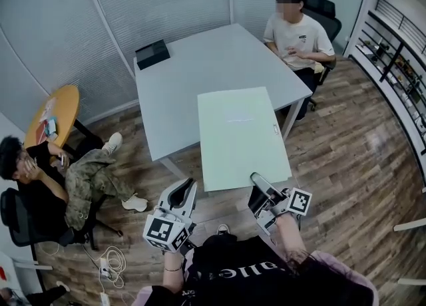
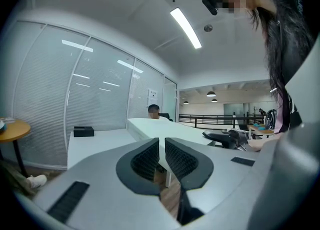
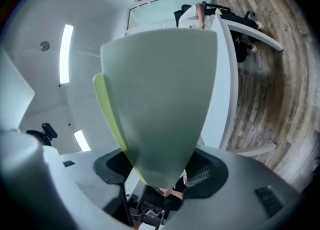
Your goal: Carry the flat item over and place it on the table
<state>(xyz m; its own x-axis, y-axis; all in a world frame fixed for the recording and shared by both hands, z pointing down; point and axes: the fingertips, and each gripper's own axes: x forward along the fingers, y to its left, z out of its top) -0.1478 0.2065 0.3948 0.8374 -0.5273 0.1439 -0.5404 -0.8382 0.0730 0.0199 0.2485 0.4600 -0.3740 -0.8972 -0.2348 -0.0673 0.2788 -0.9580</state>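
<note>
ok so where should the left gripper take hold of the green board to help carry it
Probably the near short edge of the green board, by its free left corner, coming in from the near side with one jaw above and one below. The board is thin, flat and roughly level, that end juts past the table, and the right gripper pinches the same edge further right.
</note>
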